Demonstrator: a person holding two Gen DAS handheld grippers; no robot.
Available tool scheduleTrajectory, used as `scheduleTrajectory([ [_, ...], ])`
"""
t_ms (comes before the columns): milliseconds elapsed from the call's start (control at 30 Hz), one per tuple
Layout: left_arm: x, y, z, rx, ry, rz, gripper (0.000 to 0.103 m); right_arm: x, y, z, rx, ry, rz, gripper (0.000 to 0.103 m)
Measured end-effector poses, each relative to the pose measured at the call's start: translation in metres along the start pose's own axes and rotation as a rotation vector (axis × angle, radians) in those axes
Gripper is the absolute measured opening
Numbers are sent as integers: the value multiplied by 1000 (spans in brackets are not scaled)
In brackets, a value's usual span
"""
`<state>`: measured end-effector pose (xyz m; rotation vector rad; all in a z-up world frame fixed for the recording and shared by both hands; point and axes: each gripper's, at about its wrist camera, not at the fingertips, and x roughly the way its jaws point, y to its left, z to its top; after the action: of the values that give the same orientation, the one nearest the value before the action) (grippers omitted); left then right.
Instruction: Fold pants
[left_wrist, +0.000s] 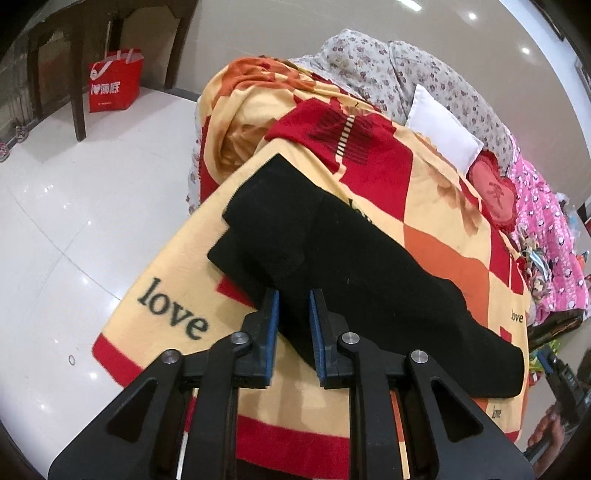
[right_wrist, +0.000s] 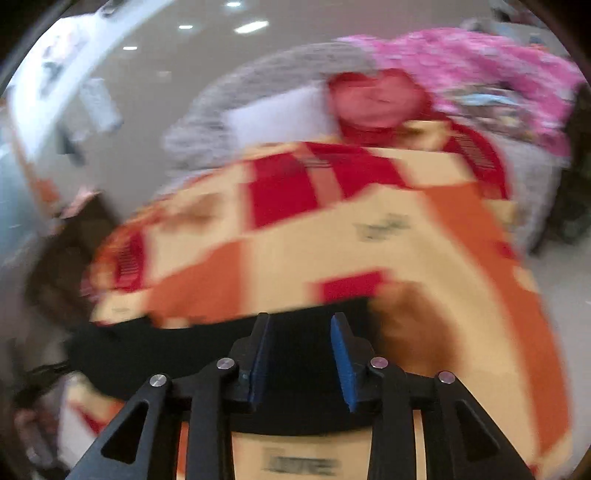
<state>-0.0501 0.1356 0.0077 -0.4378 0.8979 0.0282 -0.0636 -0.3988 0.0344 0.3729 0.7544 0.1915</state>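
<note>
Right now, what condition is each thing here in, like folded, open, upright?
Black pants: partly folded, lying on the blanket.
Blanket: spread out, bunched at its far end.
Left gripper: shut on pants.
Right gripper: open, above pants.
Red bag: upright, top open.

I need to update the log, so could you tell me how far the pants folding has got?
Done: the black pants lie doubled on the blanket. In hand: the left claw pinches their near edge; the right claw hovers open, gripping nothing. Left: the final fold.
</note>
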Motion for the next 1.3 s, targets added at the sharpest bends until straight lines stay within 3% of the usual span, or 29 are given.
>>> scheduleTrajectory([
  [33,-4,0,0,3,-20,27,15,16,18,2,-18,33,94,35],
  [133,-14,4,1,2,-56,61,19,63,61,5,-73,118,214,35],
  [167,-13,5,3,1,-55,62,24,80,75,6,-106,141,220,35],
  [233,-13,9,8,-11,-57,63,49,119,104,7,-170,202,223,35],
  [300,-13,12,12,-29,-76,54,67,155,125,8,-199,273,245,35],
  [400,-5,17,20,-46,-81,66,74,196,142,6,-227,333,216,35],
  [500,14,19,27,-63,-45,75,74,221,142,2,-211,365,230,35],
  [600,36,16,30,-51,-12,61,73,220,147,0,-227,317,246,20],
  [633,42,14,29,-43,-1,52,60,217,151,0,-250,291,230,14],
  [700,46,7,28,-3,-2,55,27,211,155,0,-275,262,215,12],
  [800,41,-1,29,48,-24,44,20,209,158,2,-298,246,190,9],
  [900,26,0,32,102,-60,33,18,198,157,10,-294,192,171,7],
  [933,25,2,32,116,-71,46,17,191,154,14,-289,153,139,0],
  [967,31,6,29,130,-59,83,17,188,151,17,-283,129,115,0],
  [1033,50,13,24,150,6,116,17,196,141,19,-239,162,130,0],
  [1200,43,23,25,98,-14,83,21,196,147,15,-204,206,236,1],
  [1300,39,21,25,102,-9,93,21,193,172,14,-284,223,240,6],
])
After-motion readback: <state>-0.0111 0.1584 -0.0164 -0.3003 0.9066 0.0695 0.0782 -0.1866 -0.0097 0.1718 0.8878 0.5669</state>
